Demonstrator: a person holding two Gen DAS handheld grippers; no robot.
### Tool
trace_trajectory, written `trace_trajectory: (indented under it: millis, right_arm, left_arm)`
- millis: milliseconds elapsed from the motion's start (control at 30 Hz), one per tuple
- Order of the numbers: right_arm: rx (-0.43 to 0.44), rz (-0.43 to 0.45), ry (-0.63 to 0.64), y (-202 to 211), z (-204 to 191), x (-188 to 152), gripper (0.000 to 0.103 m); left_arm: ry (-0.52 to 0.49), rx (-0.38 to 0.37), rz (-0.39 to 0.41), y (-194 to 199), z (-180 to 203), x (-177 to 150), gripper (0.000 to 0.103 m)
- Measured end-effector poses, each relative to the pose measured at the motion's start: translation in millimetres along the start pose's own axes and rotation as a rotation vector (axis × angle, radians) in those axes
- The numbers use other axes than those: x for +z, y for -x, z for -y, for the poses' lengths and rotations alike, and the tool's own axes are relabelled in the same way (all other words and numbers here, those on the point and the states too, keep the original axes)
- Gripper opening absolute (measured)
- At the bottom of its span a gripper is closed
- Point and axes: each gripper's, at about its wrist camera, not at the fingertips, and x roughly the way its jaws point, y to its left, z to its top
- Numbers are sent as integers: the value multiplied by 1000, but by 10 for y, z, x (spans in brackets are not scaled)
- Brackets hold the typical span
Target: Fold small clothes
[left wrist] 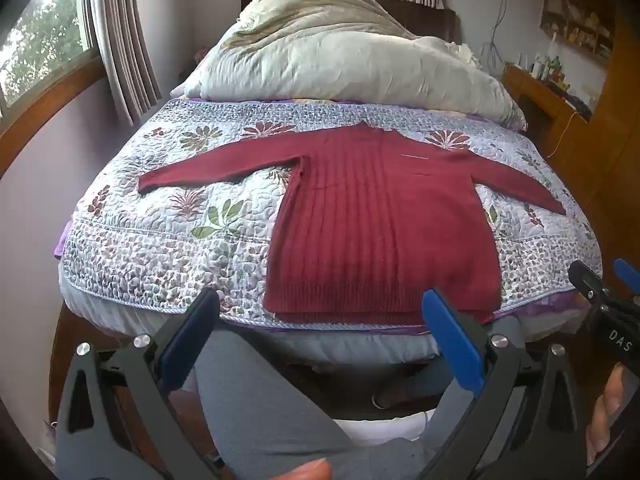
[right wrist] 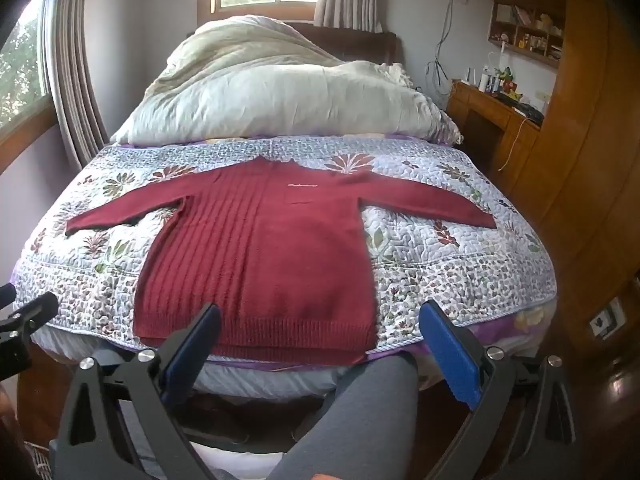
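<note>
From the left wrist, the left gripper (left wrist: 324, 344) is spread wide with nothing between its jaws, short of the bed's near edge; the red sweater (left wrist: 380, 224) lies flat on the floral quilt (left wrist: 160, 240), hem at that edge, both sleeves spread. From the right wrist, the right gripper (right wrist: 320, 348) gapes equally empty before the same hem. No fold shows yet, so all the folding seems left.

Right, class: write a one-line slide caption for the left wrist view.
Open left gripper faces a red sweater spread flat, sleeves out, on a floral quilt.
</note>
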Motion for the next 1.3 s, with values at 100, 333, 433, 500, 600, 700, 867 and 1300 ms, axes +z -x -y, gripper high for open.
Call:
trace_trajectory:
  millis: [100,333,433,500,600,700,867,1300]
  right_arm:
    - [-3,-1,6,-5,-5,3,99]
    - [-7,7,4,6,-1,-1,99]
    - [-8,6,4,5,0,0,99]
    - [-7,7,5,7,0,0,99]
    - [-11,8,5,7,1,0,99]
    - [-15,9,6,8,2,-1,99]
    - [-17,8,4,10,-43,-13,99]
    - [-18,16,12,-10,-28,8,99]
  left_arm:
    - [0,2,-7,5,7,0,100]
    - [2,6,-7,-1,5,3,100]
    - [2,7,-5,-17,-1,14,100]
    - [3,7,-6,-36,-3,21,100]
    - [3,5,-5,-24,3,7,100]
    - [3,5,-6,-17,4,12,100]
    - [2,1,-6,-46,-28,14,100]
    - [2,8,-5,-26,-20,26,100]
